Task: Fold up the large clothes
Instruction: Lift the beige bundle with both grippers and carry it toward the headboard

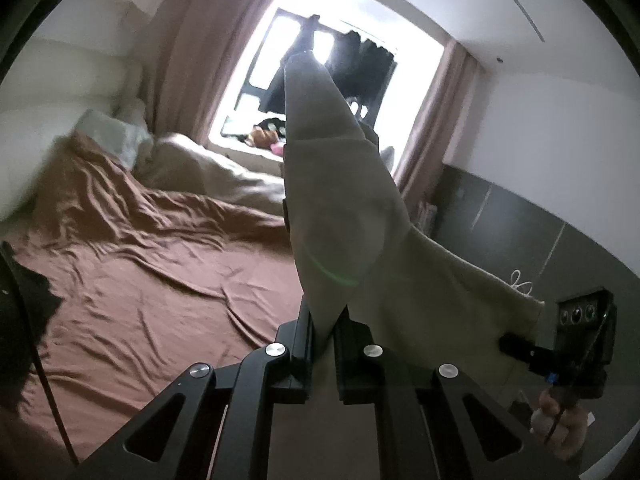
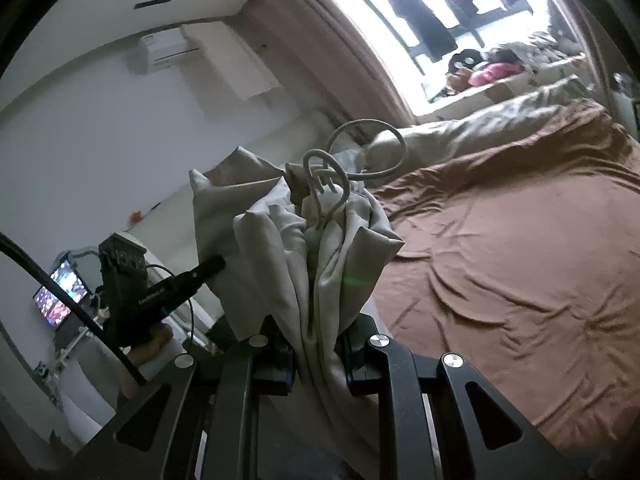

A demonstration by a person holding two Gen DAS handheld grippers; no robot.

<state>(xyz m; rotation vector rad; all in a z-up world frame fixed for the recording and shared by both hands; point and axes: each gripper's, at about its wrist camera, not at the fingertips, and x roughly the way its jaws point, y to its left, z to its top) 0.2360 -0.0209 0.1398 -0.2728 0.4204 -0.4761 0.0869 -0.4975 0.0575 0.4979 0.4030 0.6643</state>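
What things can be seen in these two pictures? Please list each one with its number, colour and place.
garment: one, pale grey-beige, held up in the air between both grippers
drawstring cord: one, white, looped at the bunched top of the garment
bed sheet: one, brown, wrinkled, covering the bed
duvet: one, beige, heaped at the window side of the bed
pillow: one, light, at the head of the bed
curtains: two, dusty pink, beside the window
air conditioner: one, white, high on the wall
screen: one, lit, far left
left gripper: shut on the garment
right gripper: shut on the garment
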